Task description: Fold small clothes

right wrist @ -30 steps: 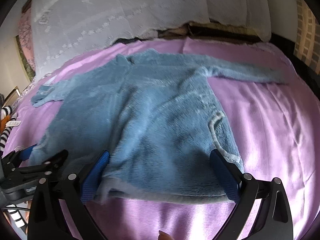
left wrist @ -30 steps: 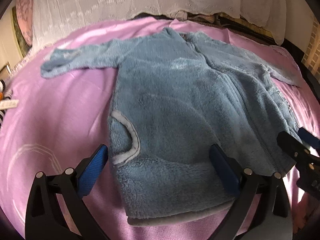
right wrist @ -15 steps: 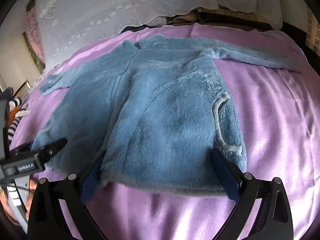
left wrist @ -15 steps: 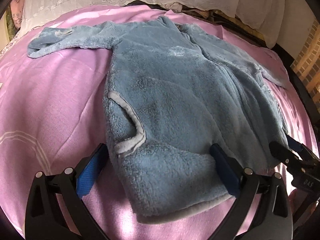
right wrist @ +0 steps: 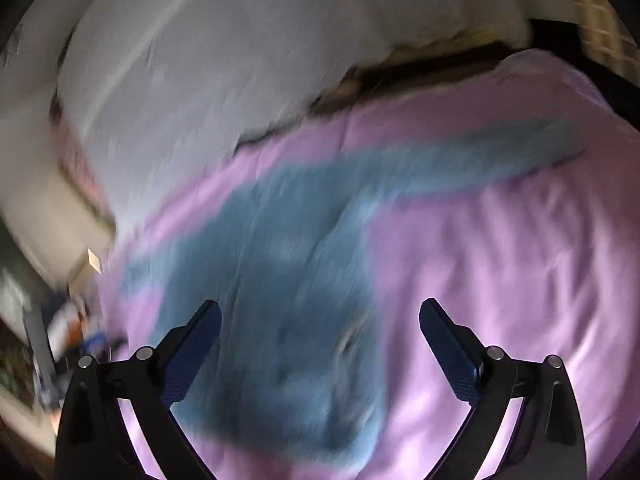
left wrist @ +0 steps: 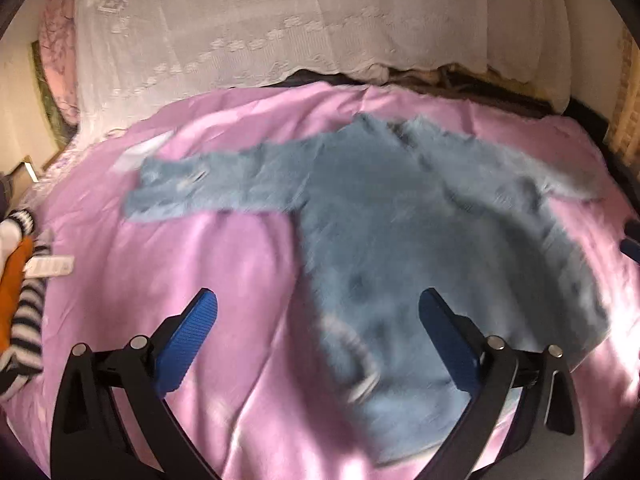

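A wide pink bedspread [left wrist: 168,280] fills both views, and at its far edge a white lace cover [left wrist: 280,32] hangs down over the head of the bed. The right wrist view is heavily smeared with blur, so fine detail there is lost.

Flat on the bedspread lies the blue fleece jacket [left wrist: 420,240], front up, collar toward the far edge and hem toward the near edge. One sleeve [left wrist: 208,192] stretches out toward the left edge; the other sleeve [right wrist: 460,160] runs toward the far right corner in the right wrist view. A pale pocket trim [left wrist: 356,364] shows near the hem, blurred.

The left gripper [left wrist: 318,336] hangs over the near part of the bed with its blue pads spread wide and nothing between them; its right pad is over the jacket's hem area, its left pad over bare pink cloth. Whether either touches the fabric is not clear.

The right gripper [right wrist: 320,344] is likewise wide apart and holding nothing, its left pad over the jacket body, its right pad over bare bedspread.

At the left edge sits a striped and orange bundle [left wrist: 18,300], and just beside it a small white tag [left wrist: 50,266].
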The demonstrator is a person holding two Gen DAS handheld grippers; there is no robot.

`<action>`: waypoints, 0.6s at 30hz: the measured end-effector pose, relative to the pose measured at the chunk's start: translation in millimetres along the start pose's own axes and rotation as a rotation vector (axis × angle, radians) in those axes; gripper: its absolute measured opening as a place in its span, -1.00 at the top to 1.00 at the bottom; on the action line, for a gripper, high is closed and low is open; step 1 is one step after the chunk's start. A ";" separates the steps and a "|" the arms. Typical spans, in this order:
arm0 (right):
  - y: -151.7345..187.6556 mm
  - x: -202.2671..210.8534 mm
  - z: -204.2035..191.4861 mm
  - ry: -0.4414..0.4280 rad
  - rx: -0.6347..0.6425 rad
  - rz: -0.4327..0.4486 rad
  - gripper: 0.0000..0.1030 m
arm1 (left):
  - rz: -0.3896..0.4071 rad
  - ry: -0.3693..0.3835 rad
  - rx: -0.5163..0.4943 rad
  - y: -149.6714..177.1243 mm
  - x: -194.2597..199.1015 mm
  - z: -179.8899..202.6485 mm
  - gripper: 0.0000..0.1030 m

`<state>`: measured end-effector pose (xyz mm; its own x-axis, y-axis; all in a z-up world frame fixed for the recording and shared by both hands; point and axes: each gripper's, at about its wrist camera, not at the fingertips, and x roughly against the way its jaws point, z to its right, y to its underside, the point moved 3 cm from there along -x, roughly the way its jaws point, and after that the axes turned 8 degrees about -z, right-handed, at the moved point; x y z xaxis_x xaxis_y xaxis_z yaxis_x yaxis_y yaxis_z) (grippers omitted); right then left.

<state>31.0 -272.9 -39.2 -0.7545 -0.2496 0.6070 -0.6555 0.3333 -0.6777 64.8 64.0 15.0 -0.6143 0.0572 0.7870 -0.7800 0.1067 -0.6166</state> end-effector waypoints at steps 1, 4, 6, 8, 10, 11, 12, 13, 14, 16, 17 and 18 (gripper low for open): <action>-17.6 0.5 15.2 0.001 -0.048 0.022 -0.93 | 0.000 0.026 0.000 -10.3 0.5 7.2 -0.91; -55.4 -7.6 63.7 0.080 -0.187 0.064 -0.93 | 0.021 0.036 -0.071 -34.2 -2.2 47.9 -0.76; -68.0 -13.9 94.7 0.106 -0.274 0.082 -0.92 | 0.024 0.051 -0.125 -39.5 -6.1 74.9 -0.57; -73.4 -20.8 133.1 0.086 -0.406 0.096 -0.68 | 0.003 0.101 -0.188 -46.1 -16.4 109.2 -0.44; -73.9 -28.1 163.6 0.015 -0.517 0.095 -0.63 | -0.028 0.127 -0.233 -50.6 -29.8 138.2 -0.36; -73.2 -30.7 174.5 -0.004 -0.552 0.094 -0.62 | -0.040 0.133 -0.242 -52.0 -34.2 146.9 -0.36; -71.7 -32.4 183.5 -0.014 -0.578 0.095 -0.62 | -0.052 0.141 -0.248 -55.3 -40.2 154.3 -0.36; -72.8 -34.1 193.0 -0.016 -0.601 0.100 -0.62 | -0.067 0.152 -0.251 -60.2 -47.6 161.6 -0.36; -74.4 -35.4 198.8 -0.009 -0.613 0.107 -0.62 | -0.078 0.159 -0.251 -64.0 -52.7 166.8 -0.36; -81.3 -37.3 206.8 -0.012 -0.627 0.124 -0.62 | -0.094 0.163 -0.251 -72.2 -65.2 176.4 -0.43; -85.3 -40.6 209.9 -0.020 -0.632 0.126 -0.62 | -0.090 0.155 -0.252 -73.1 -69.3 180.5 -0.43; -90.1 -43.9 213.6 -0.030 -0.639 0.127 -0.62 | -0.084 0.143 -0.254 -74.0 -74.7 183.7 -0.43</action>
<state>116.2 -486.2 -93.4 -0.8313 -0.1946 0.5206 -0.4193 0.8345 -0.3576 146.6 -130.6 -2.0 -0.5120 0.1749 0.8410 -0.7613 0.3611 -0.5386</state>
